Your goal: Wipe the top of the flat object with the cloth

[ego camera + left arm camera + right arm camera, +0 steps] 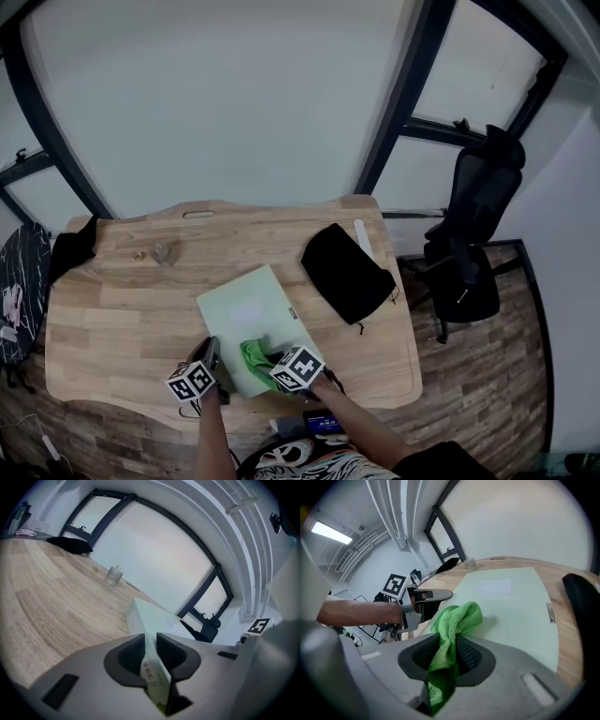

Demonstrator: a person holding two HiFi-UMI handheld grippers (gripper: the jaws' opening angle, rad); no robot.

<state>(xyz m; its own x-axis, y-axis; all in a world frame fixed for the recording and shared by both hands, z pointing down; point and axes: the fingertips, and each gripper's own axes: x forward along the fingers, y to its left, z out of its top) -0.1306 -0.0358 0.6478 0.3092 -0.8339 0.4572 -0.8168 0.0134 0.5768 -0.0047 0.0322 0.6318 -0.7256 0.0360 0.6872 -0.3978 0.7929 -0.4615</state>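
The flat object (246, 309) is a pale green board lying on the wooden table (122, 319). My left gripper (212, 354) holds its near left edge; in the left gripper view the board's edge (154, 620) runs between the jaws of this gripper (151, 654), which are shut on it. My right gripper (274, 360) is shut on a bright green cloth (254, 353). In the right gripper view the cloth (458, 619) hangs out of the jaws of that gripper (449, 654) and rests bunched on the board's top (513, 609). The left gripper (423, 603) shows beside it.
A black pouch (347, 272) lies right of the board, with a white strip (364, 238) behind it. A small glass (167, 251) stands at the back left, and dark fabric (75, 247) drapes over the table's left corner. An office chair (473, 244) stands off the table's right side.
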